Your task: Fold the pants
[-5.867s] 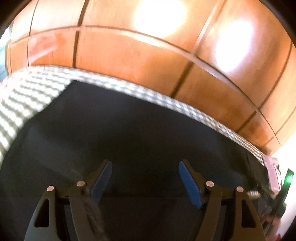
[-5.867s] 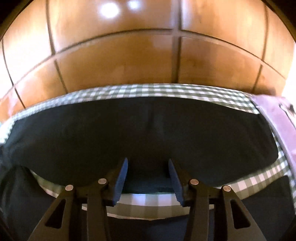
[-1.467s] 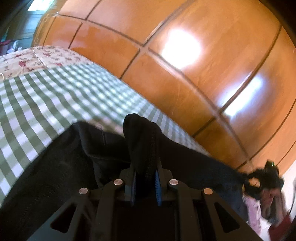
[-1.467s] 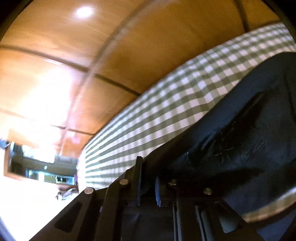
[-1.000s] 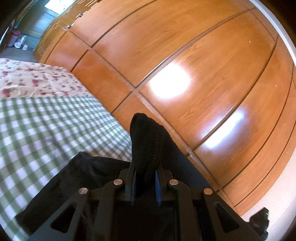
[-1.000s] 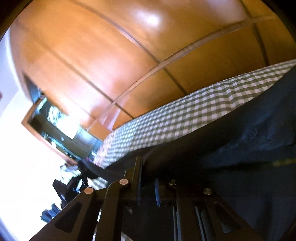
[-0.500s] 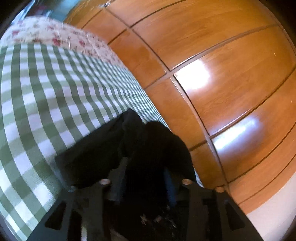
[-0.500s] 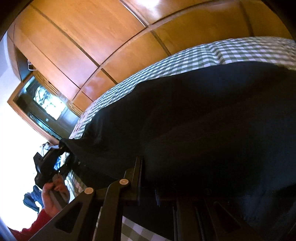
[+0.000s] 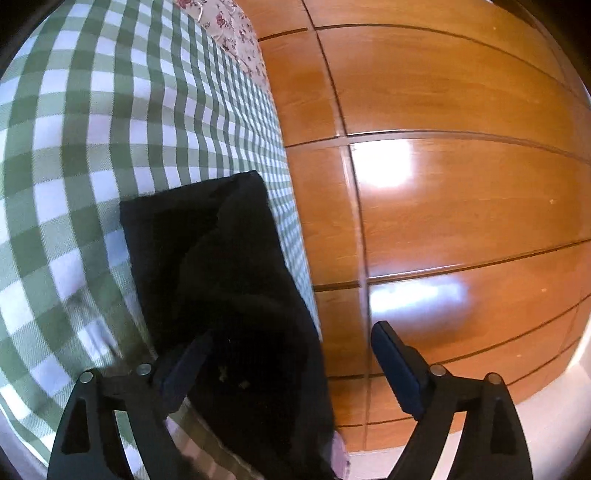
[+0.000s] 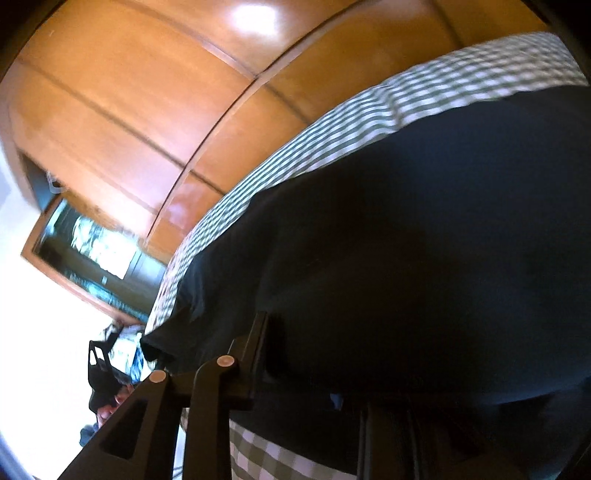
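Observation:
The dark navy pants [image 9: 221, 280] lie on a green-and-white checked bedspread [image 9: 74, 155], folded over, near its edge by the wardrobe. My left gripper [image 9: 291, 354] is open just above the near part of the pants and holds nothing. In the right wrist view the pants [image 10: 424, 258] fill most of the frame and drape over my right gripper [image 10: 295, 354]. Its left finger [image 10: 255, 343] shows; the right one is hidden under cloth, so I cannot tell how the jaws stand.
Glossy orange wooden wardrobe doors [image 9: 443, 184] stand right beside the bed. A floral cover [image 9: 229, 22] lies at the far end of the bed. In the right wrist view a dark-framed opening [image 10: 92, 251] and the other gripper in a hand [image 10: 107, 373] show at left.
My left gripper has opened and let go of the pants, which now lie on the bedspread. The right gripper has swung lower, with the pants spreading over it.

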{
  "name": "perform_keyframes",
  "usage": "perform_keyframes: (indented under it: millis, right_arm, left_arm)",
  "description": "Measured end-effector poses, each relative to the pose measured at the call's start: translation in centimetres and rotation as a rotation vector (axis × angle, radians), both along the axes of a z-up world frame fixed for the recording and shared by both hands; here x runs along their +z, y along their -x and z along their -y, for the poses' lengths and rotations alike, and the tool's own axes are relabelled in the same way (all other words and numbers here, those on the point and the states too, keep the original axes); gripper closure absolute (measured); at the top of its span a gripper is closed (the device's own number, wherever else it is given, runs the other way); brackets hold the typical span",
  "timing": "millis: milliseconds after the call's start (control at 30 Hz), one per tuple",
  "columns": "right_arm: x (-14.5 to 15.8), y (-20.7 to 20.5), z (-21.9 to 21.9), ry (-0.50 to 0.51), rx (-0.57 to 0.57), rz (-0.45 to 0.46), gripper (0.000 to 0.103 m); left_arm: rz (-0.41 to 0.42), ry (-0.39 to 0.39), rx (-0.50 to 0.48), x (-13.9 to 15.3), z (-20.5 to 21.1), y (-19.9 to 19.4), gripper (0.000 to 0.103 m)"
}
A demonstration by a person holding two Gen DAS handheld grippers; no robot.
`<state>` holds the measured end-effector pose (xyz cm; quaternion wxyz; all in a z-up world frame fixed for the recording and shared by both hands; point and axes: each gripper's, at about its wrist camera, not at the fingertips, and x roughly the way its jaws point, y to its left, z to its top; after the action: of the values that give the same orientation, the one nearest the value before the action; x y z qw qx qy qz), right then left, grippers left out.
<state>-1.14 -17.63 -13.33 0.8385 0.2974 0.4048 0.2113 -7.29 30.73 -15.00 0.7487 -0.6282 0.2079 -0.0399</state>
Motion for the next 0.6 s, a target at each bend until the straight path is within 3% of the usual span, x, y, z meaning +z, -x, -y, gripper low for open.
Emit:
perform_keyframes:
  millis: [67, 133, 233, 333, 433, 533, 600]
  right_arm:
    - [-0.1, 0.1, 1.5, -0.033, -0.042, -0.014, 0.075]
    - [-0.4, 0.2, 3.2, -0.090, -0.097, -0.028, 0.075]
    - [-0.6, 0.0, 4.4, -0.086, -0.148, -0.049, 0.090]
    - [0.4, -0.4, 4.7, -0.046, -0.144, -0.039, 0.094]
    - [3.9, 0.1, 4.4, -0.011, -0.118, 0.043, 0.094]
    - [7.8, 1.7, 3.6, -0.003, -0.069, 0.145, 0.094]
    - [8.4, 2.5, 2.3, 0.037, -0.028, 0.168, 0.094]
  left_arm:
    - [-0.022, -0.032, 0.012, 0.4, -0.1, -0.7, 0.019]
    - [-0.068, -0.086, 0.016, 0.6, -0.1, -1.6, 0.050]
    - [-0.133, -0.131, 0.011, 0.1, -0.1, -3.1, 0.076]
    - [-0.132, -0.188, -0.008, 0.8, -0.2, -4.1, 0.083]
    - [-0.071, -0.239, -0.015, 3.4, -1.1, -4.6, 0.086]
    - [0.010, -0.232, -0.013, 5.6, -2.1, -4.1, 0.087]
    - [0.025, -0.273, -0.010, 6.6, -2.5, -3.5, 0.087]
